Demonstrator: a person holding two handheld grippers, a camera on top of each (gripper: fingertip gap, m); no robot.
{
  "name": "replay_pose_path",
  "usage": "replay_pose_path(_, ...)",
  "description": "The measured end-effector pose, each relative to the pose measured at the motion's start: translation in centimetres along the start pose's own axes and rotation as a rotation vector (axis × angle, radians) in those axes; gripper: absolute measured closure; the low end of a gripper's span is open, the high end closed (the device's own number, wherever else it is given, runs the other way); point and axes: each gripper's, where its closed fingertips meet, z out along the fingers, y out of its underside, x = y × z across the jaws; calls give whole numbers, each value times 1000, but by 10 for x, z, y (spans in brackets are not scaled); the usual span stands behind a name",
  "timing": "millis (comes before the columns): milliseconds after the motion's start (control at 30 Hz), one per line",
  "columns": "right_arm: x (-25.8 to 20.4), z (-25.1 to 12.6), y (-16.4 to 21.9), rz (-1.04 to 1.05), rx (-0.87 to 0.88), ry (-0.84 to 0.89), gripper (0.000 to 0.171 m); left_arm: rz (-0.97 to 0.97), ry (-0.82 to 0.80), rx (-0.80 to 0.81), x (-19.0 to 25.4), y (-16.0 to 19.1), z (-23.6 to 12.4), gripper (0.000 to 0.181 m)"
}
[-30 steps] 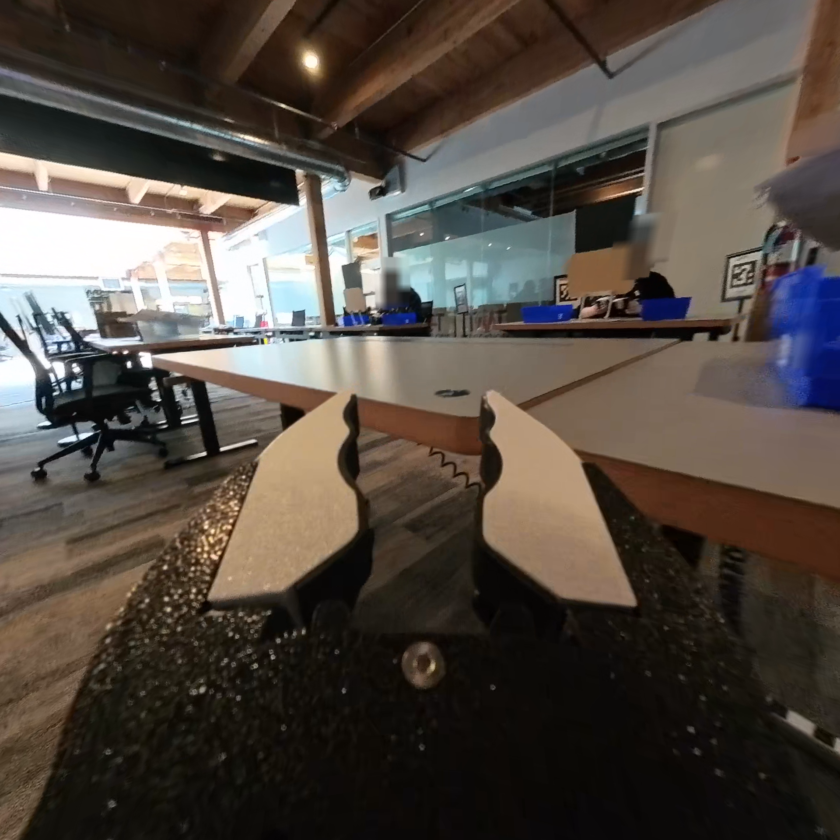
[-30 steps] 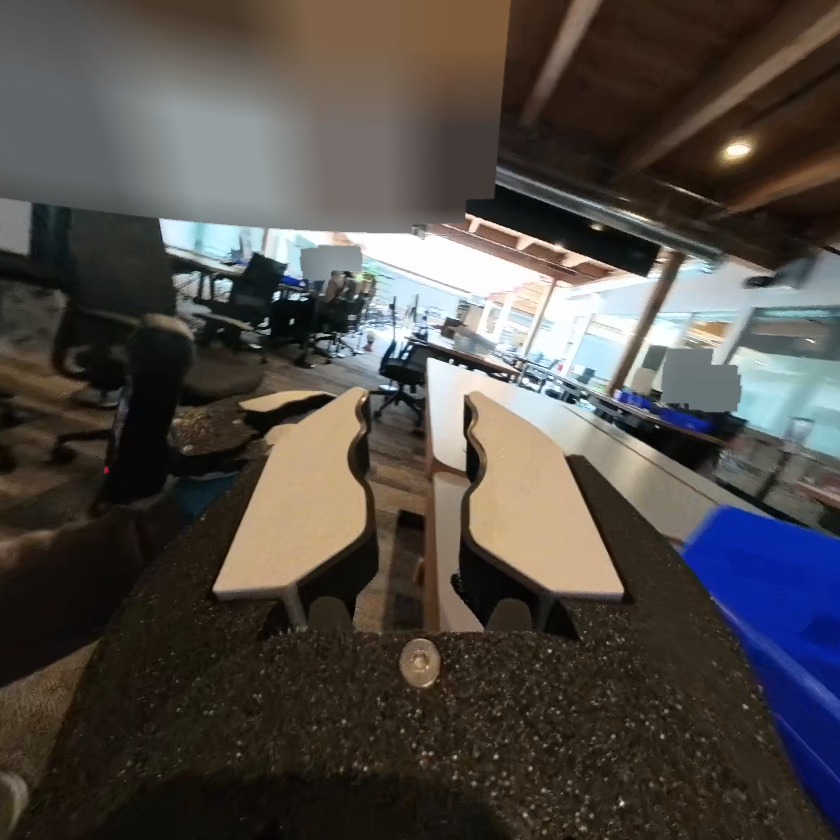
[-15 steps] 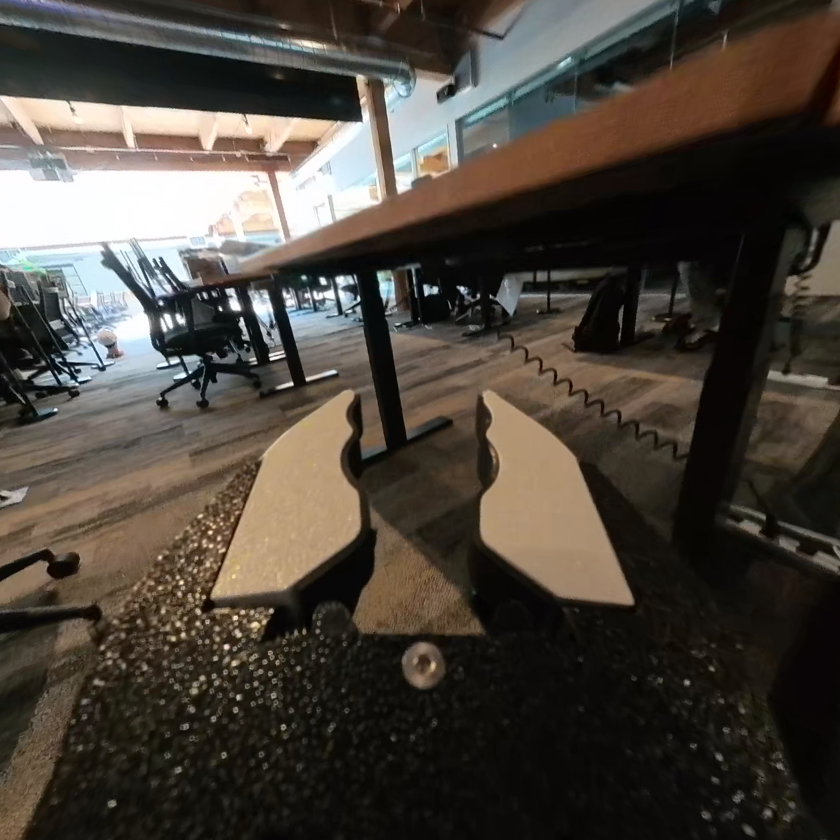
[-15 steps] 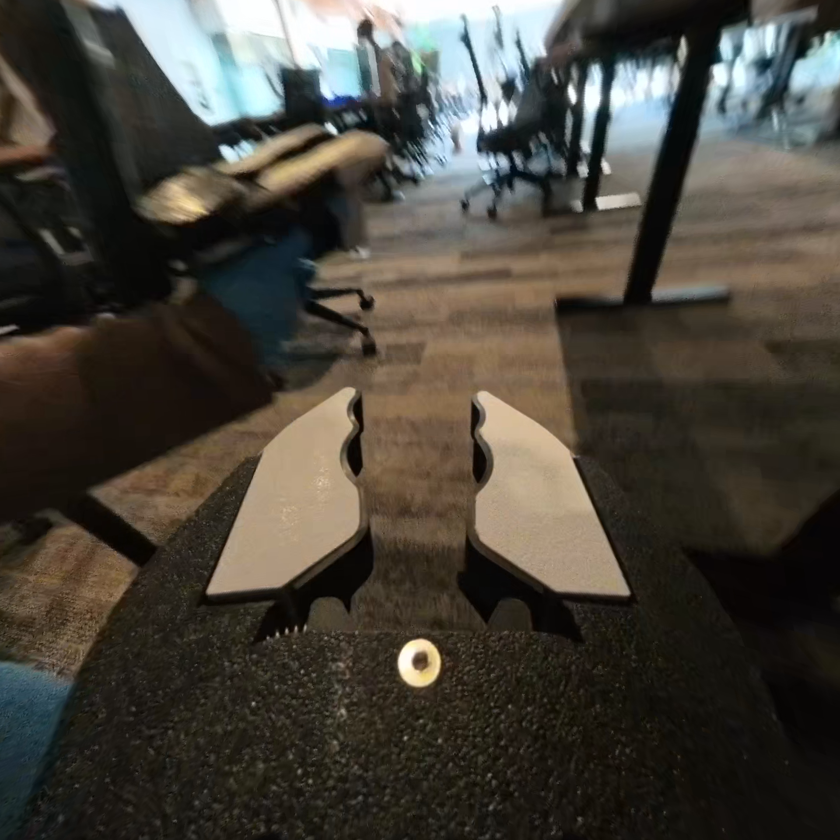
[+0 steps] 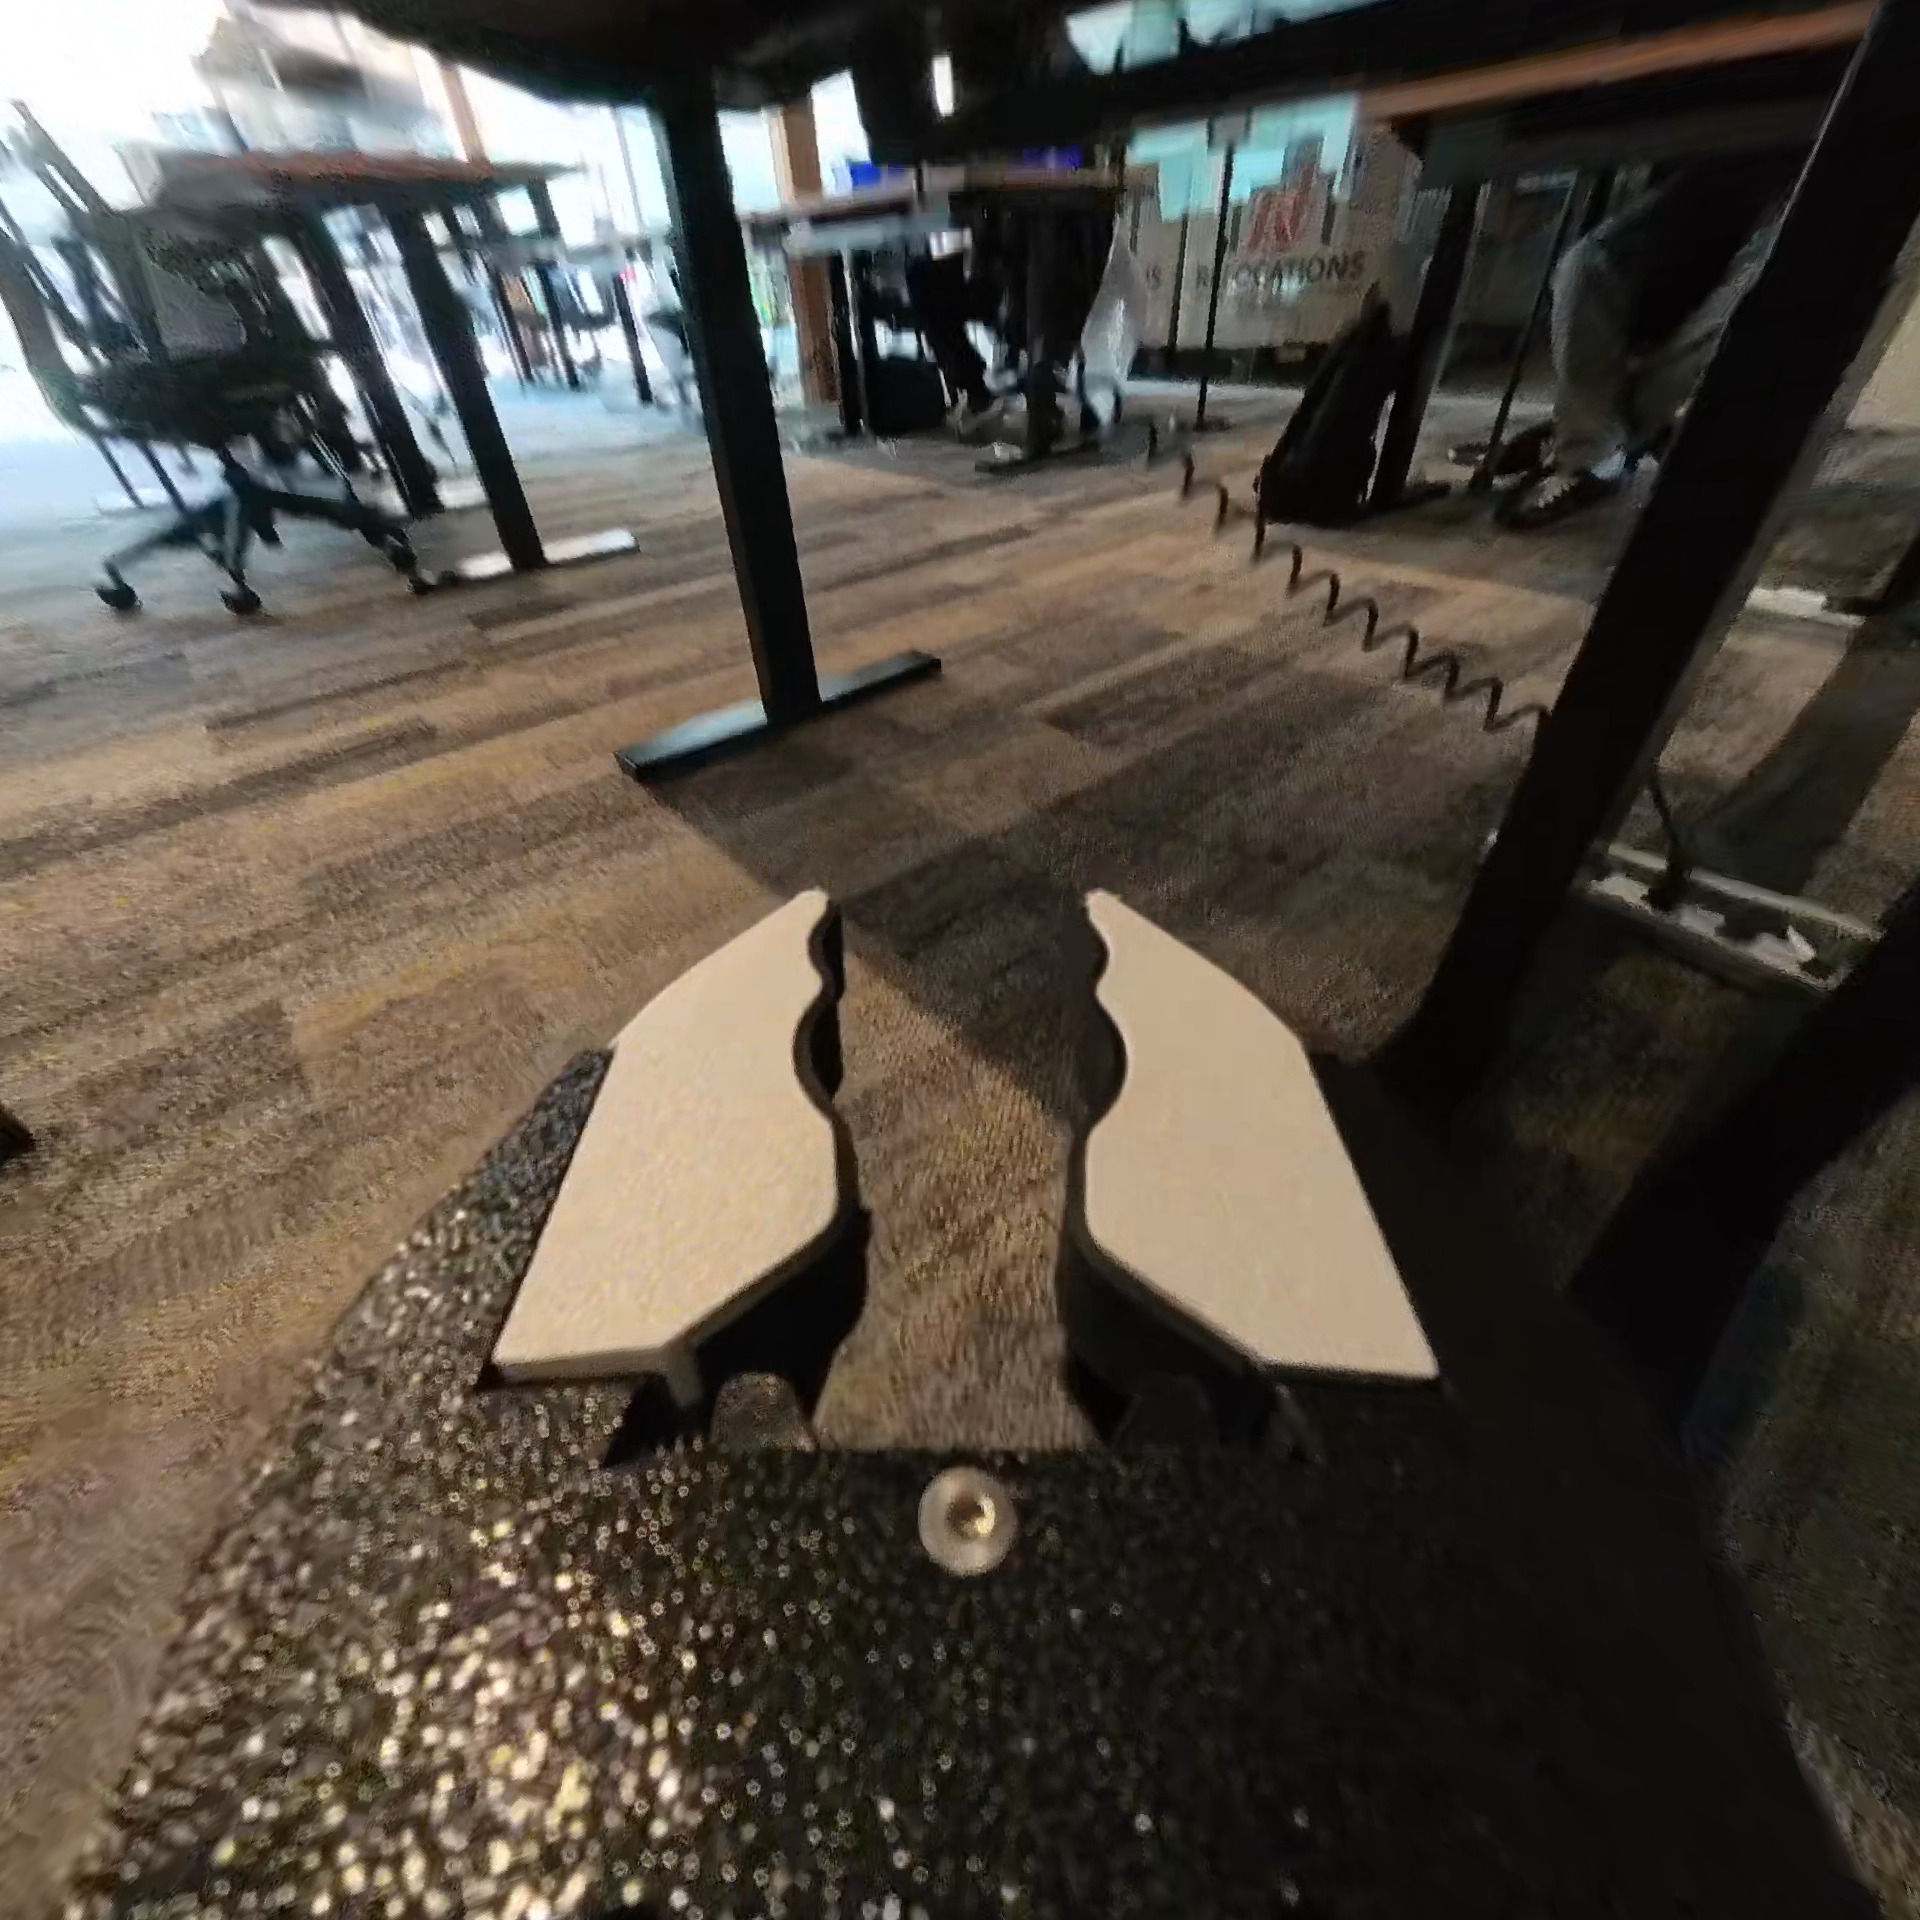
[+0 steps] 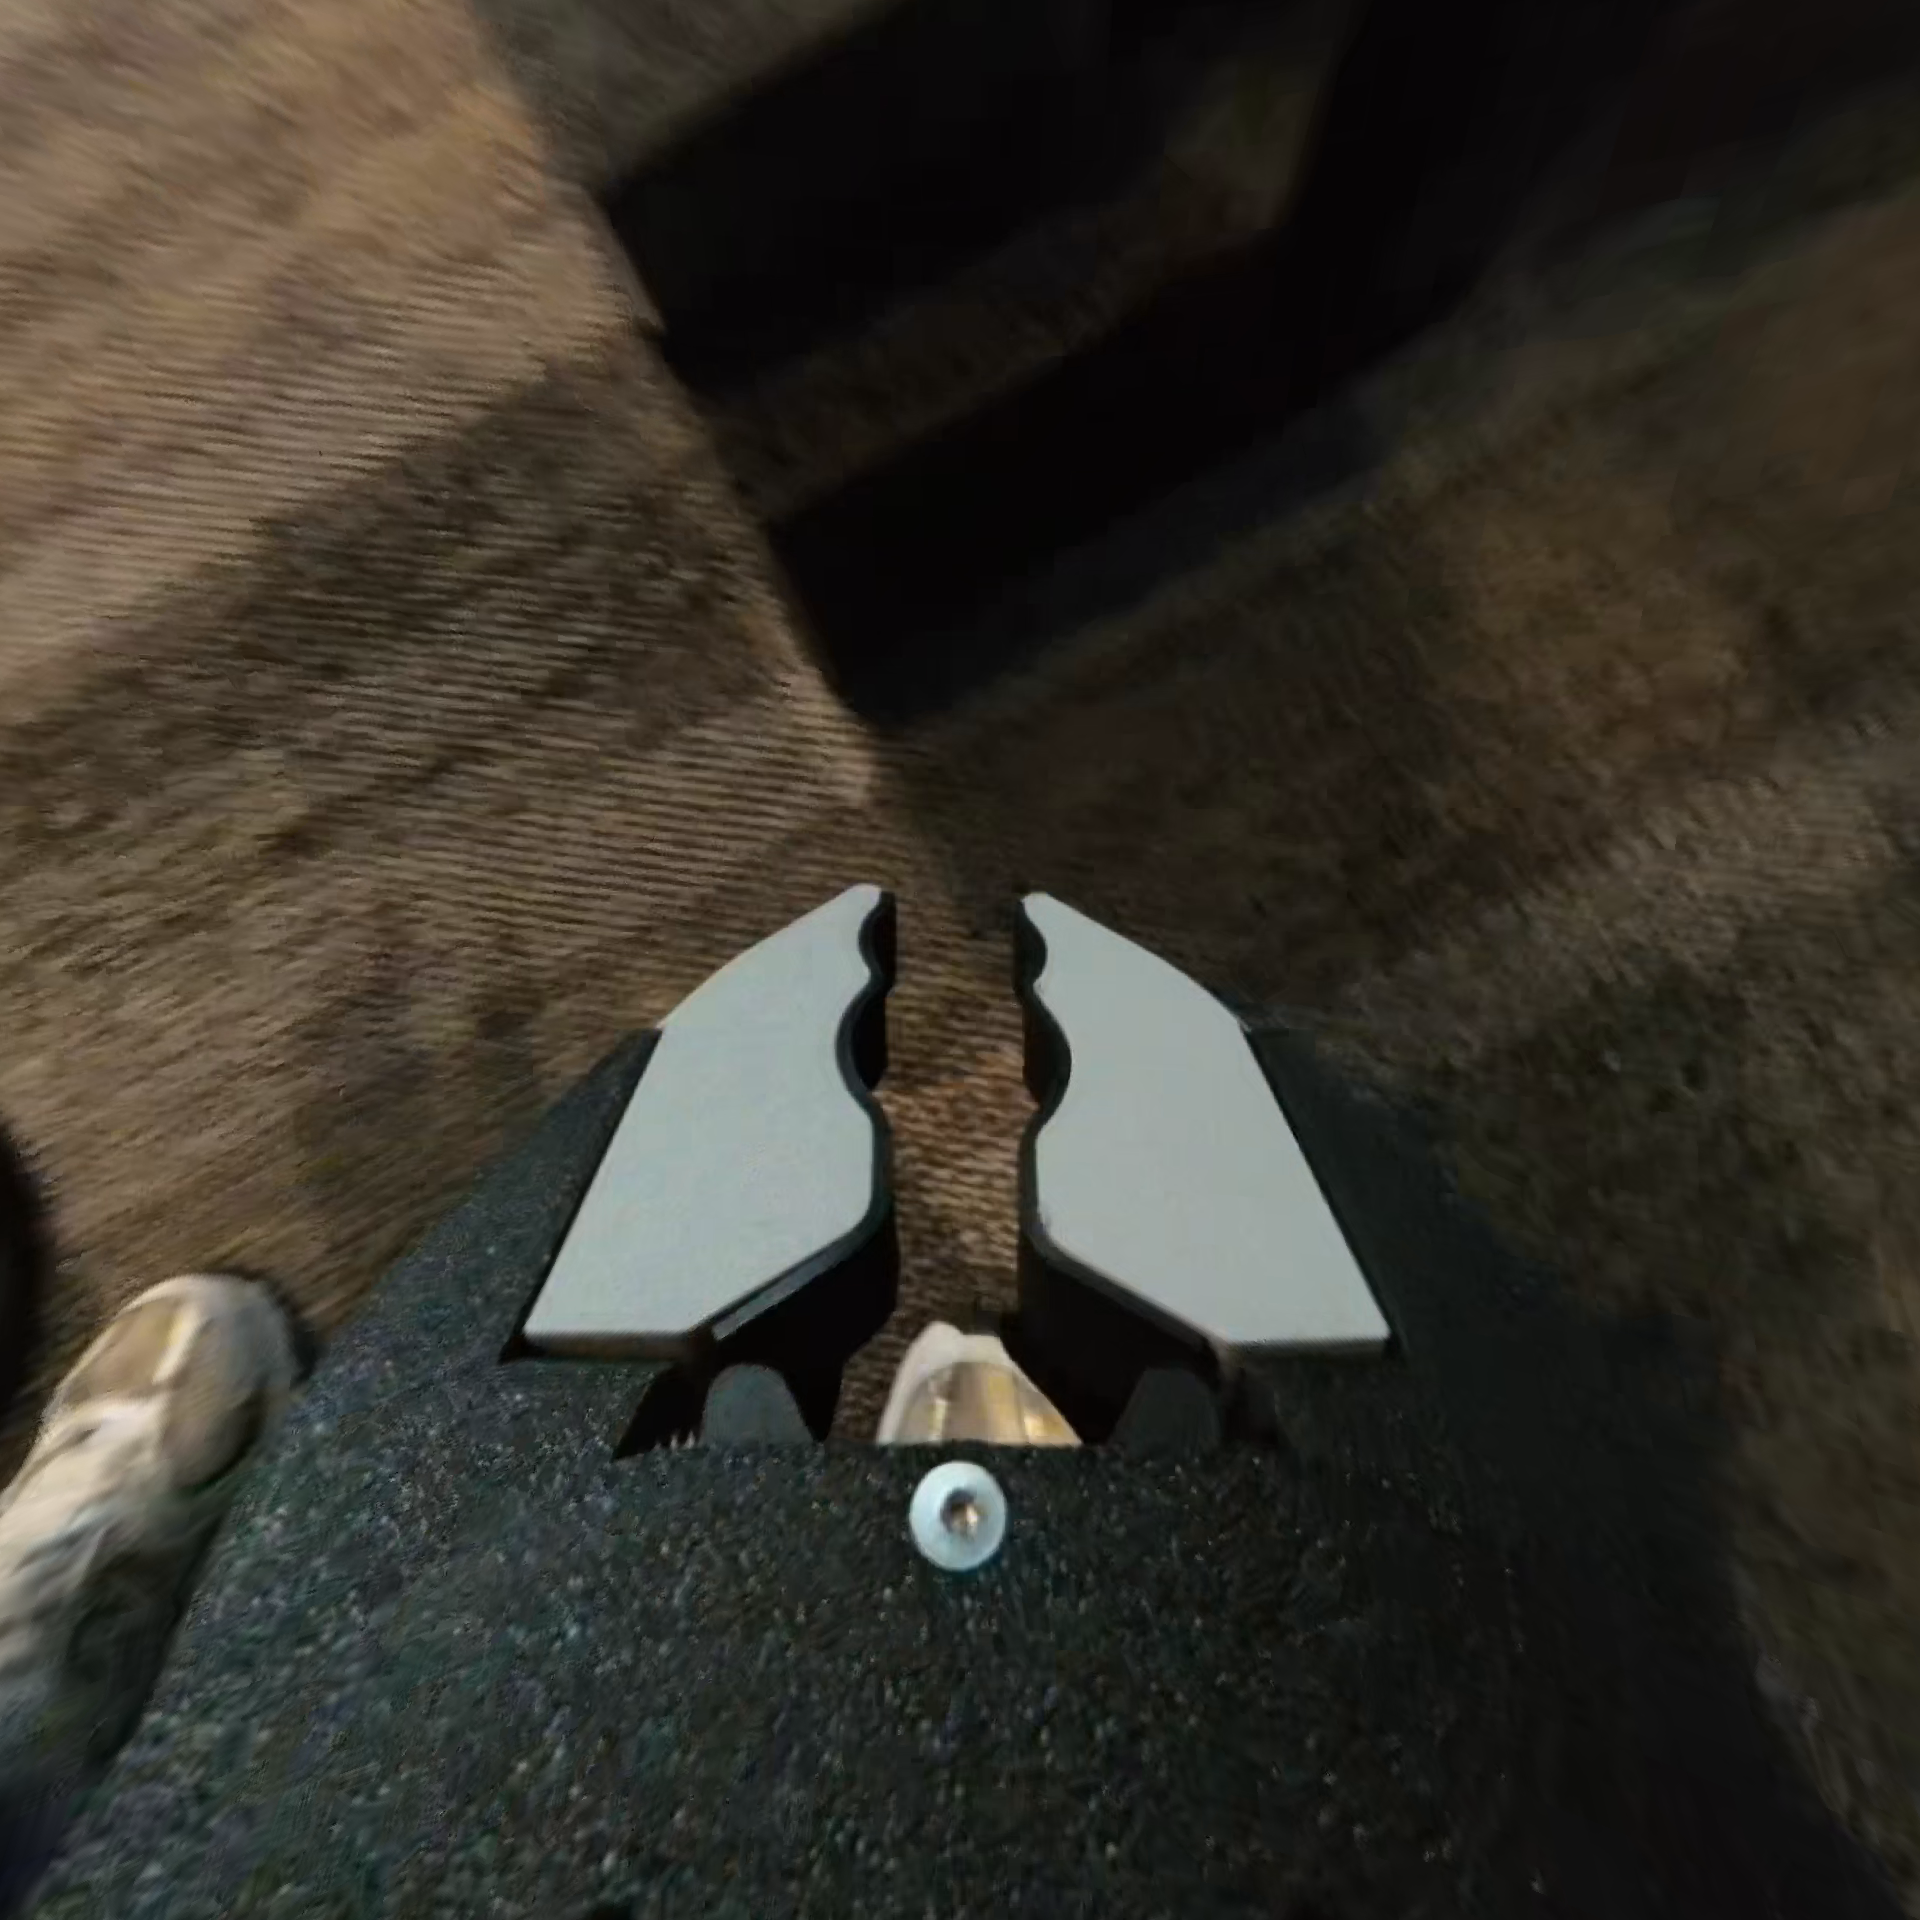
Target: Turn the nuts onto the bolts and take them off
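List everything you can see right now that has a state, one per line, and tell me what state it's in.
left gripper: open, empty, held low over the carpet
right gripper: open, empty, aimed down at the carpet
desk leg: upright, foot flat on the carpet
office chair: upright, empty
coiled cable: hanging stretched under the desk
shoes: on the carpet, blurred
nuts and bolts: not in view

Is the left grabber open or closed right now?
Open. The left gripper has a clear gap between its two pale fingers, and only the carpet shows through it; nothing is held.
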Motion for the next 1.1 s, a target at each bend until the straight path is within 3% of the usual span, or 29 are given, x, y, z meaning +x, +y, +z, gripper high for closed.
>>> replay_pose_path(33,22,8,12,45,-13,52,153,-7,1,-19,1,15,2,140)
replay_pose_path(300,186,40,88,384,41,409,156,-68,50,-184,33,142,2,141)
replay_pose_path(533,294,40,119,421,125,532,138,-123,30,-233,33,209,7,142)
replay_pose_path(833,390,77,106,339,185,626,130,-46,-42,-221,-12,236,16,142)
replay_pose_path(967,416,99,114,349,148,656,132,-24,-52,-251,-15,248,13,143)
replay_pose_path(1100,443,98,124,302,124,747,137,40,-22,-267,-5,250,22,143)
